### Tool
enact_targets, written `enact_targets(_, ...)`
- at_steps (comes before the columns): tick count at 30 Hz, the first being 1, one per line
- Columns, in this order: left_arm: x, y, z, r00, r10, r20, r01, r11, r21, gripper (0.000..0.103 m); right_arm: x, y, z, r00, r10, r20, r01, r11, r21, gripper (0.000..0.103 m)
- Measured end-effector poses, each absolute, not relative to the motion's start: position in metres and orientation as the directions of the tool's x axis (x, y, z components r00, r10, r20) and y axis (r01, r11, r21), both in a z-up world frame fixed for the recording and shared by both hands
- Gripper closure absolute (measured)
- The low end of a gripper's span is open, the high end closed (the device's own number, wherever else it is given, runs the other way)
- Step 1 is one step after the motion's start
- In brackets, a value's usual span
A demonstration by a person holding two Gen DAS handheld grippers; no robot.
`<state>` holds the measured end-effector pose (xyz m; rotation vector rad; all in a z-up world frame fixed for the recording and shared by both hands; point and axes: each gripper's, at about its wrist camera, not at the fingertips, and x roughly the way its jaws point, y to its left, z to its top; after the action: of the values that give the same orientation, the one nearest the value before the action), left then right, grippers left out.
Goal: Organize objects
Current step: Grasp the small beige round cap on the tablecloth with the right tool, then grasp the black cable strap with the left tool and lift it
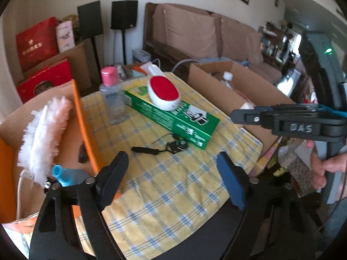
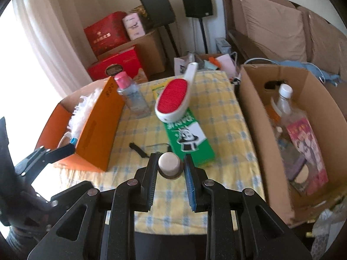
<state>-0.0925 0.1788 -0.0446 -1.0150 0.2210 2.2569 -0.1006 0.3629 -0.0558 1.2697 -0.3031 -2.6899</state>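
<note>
Holding a small cream-capped jar (image 2: 169,165) clamped in our right gripper (image 2: 170,169) fingers; it looks rigid, light, smooth, best pinched at its sides. Left gripper (image 1: 173,177) fingers stand apart, empty.

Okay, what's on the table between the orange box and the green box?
A clear bottle with a pink cap stands between the orange box and the green box, and a black strap lies nearer the camera; the right wrist view shows both.

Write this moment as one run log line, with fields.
left claw: open, empty | right claw: shut on small jar | lint brush: on green box | orange box: holds duster
</note>
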Motion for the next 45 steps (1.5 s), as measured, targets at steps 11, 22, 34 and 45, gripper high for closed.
enact_targets(11, -0.114, 0.196, -0.072, -0.433, 0.501, -0.749, -0.555, -0.803, -0.216, 0.029, -0.083, 0.377, -0.060, -0.639, -0.226, -0.735, 0.028, -0.962, 0.271, 0.080)
enact_targets(22, -0.155, 0.194, -0.106, -0.397, 0.448, -0.801, -0.266, -0.892, -0.366, 0.029, -0.080, 0.381, -0.068, -0.640, -0.228, -0.734, 0.015, -0.959, 0.285, 0.080)
enact_targets(34, -0.175, 0.172, -0.136, -0.397, 0.423, -0.814, -0.026, -0.892, -0.451, 0.057, -0.076, 0.384, -0.077, -0.631, -0.237, -0.739, 0.010, -0.955, 0.298, 0.080)
enact_targets(45, -0.177, 0.171, -0.145, -0.391, 0.397, -0.831, 0.029, -0.897, -0.442, 0.093, -0.076, 0.379, -0.080, -0.623, -0.242, -0.743, 0.013, -0.954, 0.300, 0.080)
